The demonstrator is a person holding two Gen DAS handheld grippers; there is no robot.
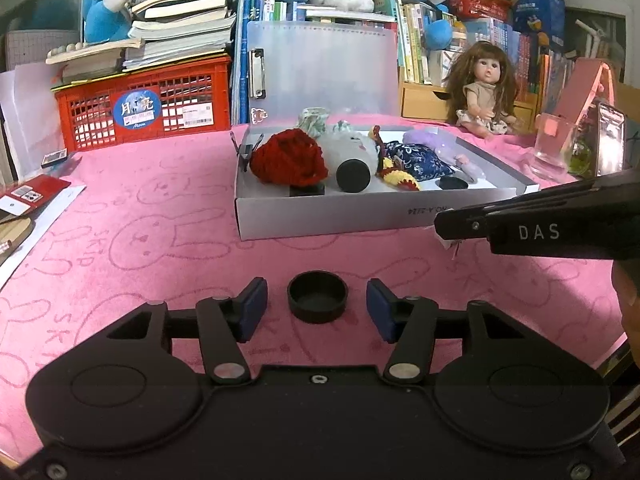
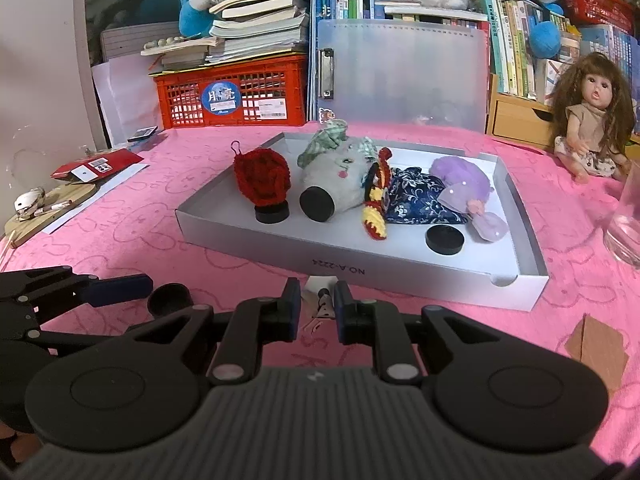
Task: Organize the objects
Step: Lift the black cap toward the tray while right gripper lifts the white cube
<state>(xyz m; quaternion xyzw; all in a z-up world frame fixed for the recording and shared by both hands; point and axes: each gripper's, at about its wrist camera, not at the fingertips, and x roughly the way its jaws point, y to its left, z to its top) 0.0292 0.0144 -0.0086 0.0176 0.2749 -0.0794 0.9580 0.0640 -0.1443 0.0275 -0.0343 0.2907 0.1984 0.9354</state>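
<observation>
1. The left gripper (image 1: pixel 317 309) rests low over a pink rabbit-print tablecloth (image 1: pixel 140 240), its blue-padded jaws spread wide apart.
2. Between those jaws, touching neither, a small black round cap (image 1: pixel 317 296) sits open side up on the cloth.
3. The right gripper (image 2: pixel 317 310) is nearly closed on a small white, thin item (image 2: pixel 320 300) (too small to identify) just in front of the tray.
4. A shallow white cardboard tray (image 2: pixel 360 276) lies beyond both grippers.
5. Inside it, left to right: a red crocheted pouch (image 2: pixel 262 178), a grey plush toy (image 2: pixel 340 178), a blue patterned pouch (image 2: pixel 416 196), a purple plush (image 2: pixel 464 180), and a black disc (image 2: pixel 445 240).
6. A long-haired doll (image 2: pixel 592 120) sits beyond the tray's right side.
</observation>
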